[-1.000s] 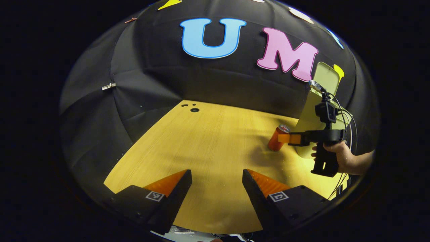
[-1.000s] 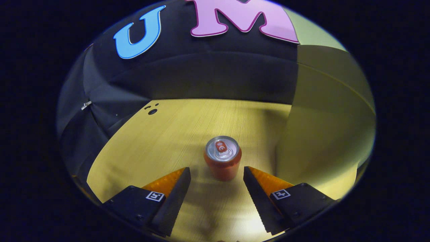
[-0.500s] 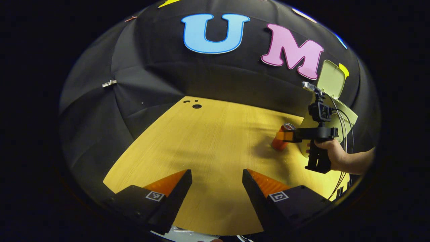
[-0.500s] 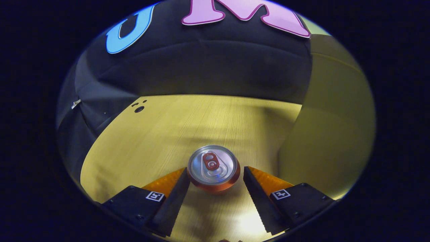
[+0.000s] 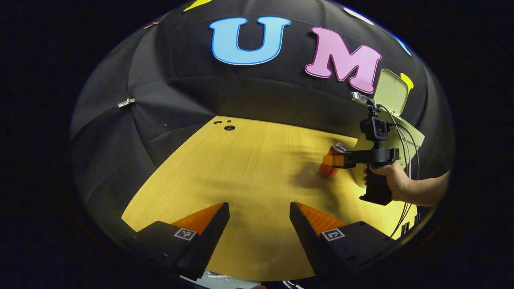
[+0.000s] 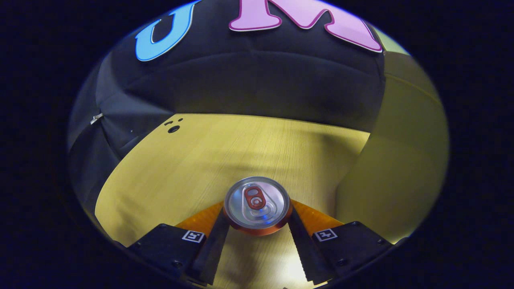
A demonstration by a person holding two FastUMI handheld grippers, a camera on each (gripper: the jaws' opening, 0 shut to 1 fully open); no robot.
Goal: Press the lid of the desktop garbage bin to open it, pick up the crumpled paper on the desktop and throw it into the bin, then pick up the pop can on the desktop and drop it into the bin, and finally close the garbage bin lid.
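Can-grabbing step: right gripper [image 6: 257, 224] pinches the upright pop can [image 6: 257, 204]; left gripper [image 5: 259, 216] hangs open. Next, lift it into the open bin [image 6: 401, 160].

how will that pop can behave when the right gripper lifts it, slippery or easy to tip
The pop can looks smooth and round, so it may slip or twist between the right gripper fingers. It stands upright and narrow on the table, so a sideways nudge could tip it and let it roll.
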